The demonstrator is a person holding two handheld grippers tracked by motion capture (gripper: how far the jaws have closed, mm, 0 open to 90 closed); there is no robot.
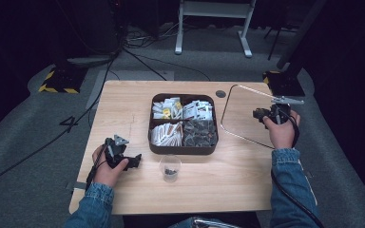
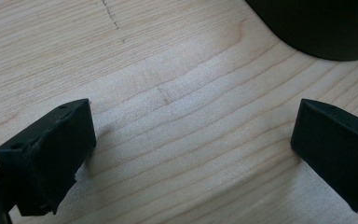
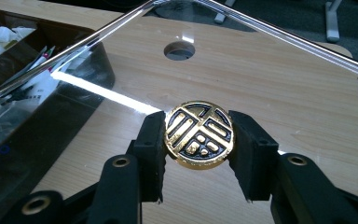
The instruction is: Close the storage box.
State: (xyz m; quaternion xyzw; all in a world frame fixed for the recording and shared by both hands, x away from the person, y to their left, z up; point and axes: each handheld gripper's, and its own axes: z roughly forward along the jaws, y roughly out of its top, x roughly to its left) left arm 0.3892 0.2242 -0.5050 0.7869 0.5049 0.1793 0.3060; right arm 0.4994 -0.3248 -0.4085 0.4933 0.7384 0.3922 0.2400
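My right gripper (image 3: pixel 199 140) is shut on a round gold-and-black knob (image 3: pixel 199 134) that sits on a clear lid (image 3: pixel 270 74) with a shiny rim. In the high view the right gripper (image 1: pixel 261 114) holds this lid (image 1: pixel 224 111) over the table's right side, just right of a dark four-compartment tray (image 1: pixel 183 149). The left gripper (image 1: pixel 135 161) rests low on the table left of a small clear cup (image 1: pixel 170 168). Its jaws stand wide apart over bare wood, and the left gripper (image 2: pixel 193 140) holds nothing.
The tray's compartments hold white packets and dark pieces; its corner (image 2: pixel 326 28) shows ahead of the left jaws. The cup has dark bits inside. A round cable hole (image 1: pixel 220 93) lies behind the lid. Wooden table (image 1: pixel 228 185) has free room at front; cables on floor beyond.
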